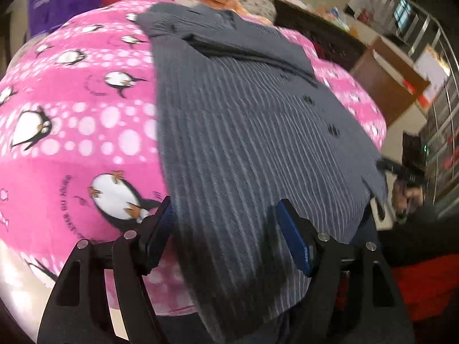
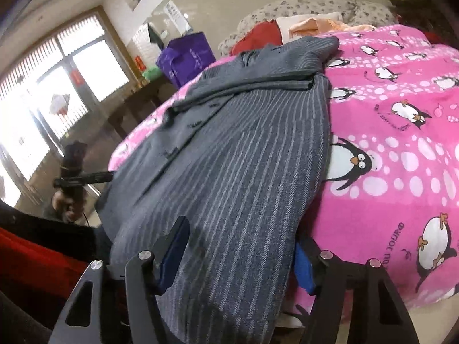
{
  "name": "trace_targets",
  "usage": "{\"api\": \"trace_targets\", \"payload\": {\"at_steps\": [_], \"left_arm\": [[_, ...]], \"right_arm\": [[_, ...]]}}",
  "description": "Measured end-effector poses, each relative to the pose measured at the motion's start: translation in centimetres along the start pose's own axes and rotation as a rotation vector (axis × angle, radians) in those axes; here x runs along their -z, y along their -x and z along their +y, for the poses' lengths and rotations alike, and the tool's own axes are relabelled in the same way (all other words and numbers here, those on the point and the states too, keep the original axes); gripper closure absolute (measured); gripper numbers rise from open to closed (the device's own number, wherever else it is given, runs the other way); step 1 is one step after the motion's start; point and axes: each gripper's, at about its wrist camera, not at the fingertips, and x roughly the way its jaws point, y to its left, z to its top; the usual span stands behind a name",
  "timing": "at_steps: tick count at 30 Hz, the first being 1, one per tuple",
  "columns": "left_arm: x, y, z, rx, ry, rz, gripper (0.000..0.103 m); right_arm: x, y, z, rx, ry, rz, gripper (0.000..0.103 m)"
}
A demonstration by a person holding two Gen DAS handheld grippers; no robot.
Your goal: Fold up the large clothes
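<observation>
A grey pinstriped jacket point(image 1: 243, 132) lies folded lengthwise on a pink penguin blanket point(image 1: 86, 120), its collar end far and its hem near. My left gripper point(image 1: 223, 209) stands open, its blue-padded fingers straddling the near left part of the hem, with cloth under and between them. In the right wrist view the jacket point(image 2: 243, 154) runs away from my right gripper point(image 2: 241, 238), which is open with the near end of the cloth bulging between its jaws. Each gripper shows small and blurred in the other's view: the right gripper point(image 1: 401, 172), the left gripper point(image 2: 86, 177), each in a hand.
The blanket point(image 2: 387, 172) covers a bed. At its far end lie a red cloth point(image 2: 258, 38), an orange cloth point(image 2: 315, 27) and a flowered pillow point(image 2: 315, 3). A purple bag point(image 2: 186, 57) stands by the bed. Cardboard boxes point(image 1: 384, 80) and a metal rack point(image 1: 439, 66) stand to one side.
</observation>
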Motion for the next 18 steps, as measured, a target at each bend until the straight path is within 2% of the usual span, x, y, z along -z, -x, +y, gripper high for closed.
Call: {"api": "trace_targets", "payload": {"at_steps": [2,6,11,15,18], "left_arm": [[-0.2,-0.2,-0.2,0.010,-0.001,0.006,0.030],[-0.5,0.1,0.2,0.142,0.044,0.034,0.030],[-0.3,0.0,0.3,0.222,0.040,0.116,0.030],[-1.1,-0.3,-0.1,0.212,0.012,0.090,0.030],[-2.4,-1.5,-0.4,0.185,0.007,0.055,0.030]], "right_arm": [[-0.1,-0.2,0.2,0.011,0.010,0.000,0.039],[0.2,-0.2,0.4,0.022,0.029,-0.017,0.039],[0.4,-0.2,0.4,0.014,0.040,-0.021,0.038],[0.7,0.2,0.4,-0.024,0.054,-0.008,0.039],[0.2,0.6,0.4,-0.004,0.047,-0.063,0.039]]}}
